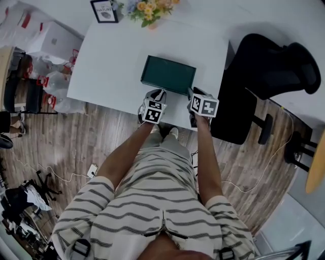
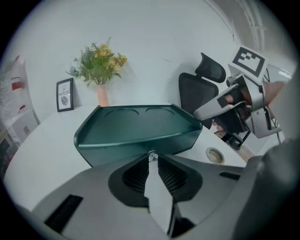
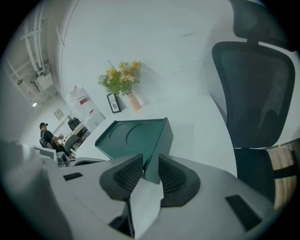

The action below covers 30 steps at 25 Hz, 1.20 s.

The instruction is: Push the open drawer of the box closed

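green box (image 1: 167,74) sits mid-table on the white table (image 1: 111,56), towards its near edge; lid shows two round recesses in both gripper views; near face looks flush from the head view; can't separate the drawer from the box body in any view

left gripper (image 1: 155,95): at the box's near face, left of centre; in the left gripper view its jaws (image 2: 151,159) are together, tips right at the lower edge of the box (image 2: 136,124); a small shiny bit sits at the tips, can't tell what it is; can't confirm contact with the box

right gripper (image 1: 193,94): at the box's near right corner; right gripper view shows the jaws (image 3: 151,174) a little apart with that corner of the box (image 3: 133,138) wedged between them; pads look to bear on both faces of the corner, so it's gripping the box there

both grippers point down and forward at a similar slant, near each other, marker cubes facing up; person in a striped shirt (image 1: 152,203) stands at the near edge of the table, arms reaching forward

rest: framed picture (image 1: 104,10) and flower vase (image 1: 150,10) at the far edge, well apart from the box; black office chair (image 1: 274,63) right of the table; wooden floor (image 1: 66,142) below
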Tool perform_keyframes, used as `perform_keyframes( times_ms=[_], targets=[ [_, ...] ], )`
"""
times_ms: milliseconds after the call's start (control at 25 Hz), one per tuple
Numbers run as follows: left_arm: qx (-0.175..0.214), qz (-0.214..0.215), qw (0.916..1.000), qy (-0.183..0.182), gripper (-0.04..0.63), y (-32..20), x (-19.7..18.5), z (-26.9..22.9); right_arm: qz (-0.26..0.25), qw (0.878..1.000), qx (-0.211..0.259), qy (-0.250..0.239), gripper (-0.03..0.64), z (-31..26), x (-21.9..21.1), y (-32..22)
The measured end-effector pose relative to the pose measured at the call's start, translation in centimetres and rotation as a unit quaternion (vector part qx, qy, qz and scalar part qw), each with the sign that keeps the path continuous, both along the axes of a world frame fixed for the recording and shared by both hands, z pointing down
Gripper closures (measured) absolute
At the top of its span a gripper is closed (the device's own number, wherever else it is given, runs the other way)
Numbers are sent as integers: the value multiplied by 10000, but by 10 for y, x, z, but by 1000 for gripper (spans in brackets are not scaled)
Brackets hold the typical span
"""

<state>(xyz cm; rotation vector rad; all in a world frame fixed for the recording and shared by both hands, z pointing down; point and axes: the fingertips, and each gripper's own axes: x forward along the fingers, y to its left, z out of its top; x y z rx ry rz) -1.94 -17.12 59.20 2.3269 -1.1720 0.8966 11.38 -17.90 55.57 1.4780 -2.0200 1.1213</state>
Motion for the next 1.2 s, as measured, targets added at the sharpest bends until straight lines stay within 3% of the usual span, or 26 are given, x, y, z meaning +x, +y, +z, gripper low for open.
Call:
perform_keyframes(
  times_ms=[360,680,1000,1200],
  targets=[
    [112,-208,9995,222,551,17,-12,-31,77,9986,477,-214,503,-28,-1,32],
    [331,-445,9943,908,592,35,-14,-86,-271,9946,1000,112,531,-66,-13,61],
    [816,-399,9880,1246,592,55,-15,-148,-358,9857,1633,186,623,-116,-20,82],
    [1138,-254,9842,1331,592,65,-11,-181,-321,9781,2045,203,621,-142,-21,91]
  ],
)
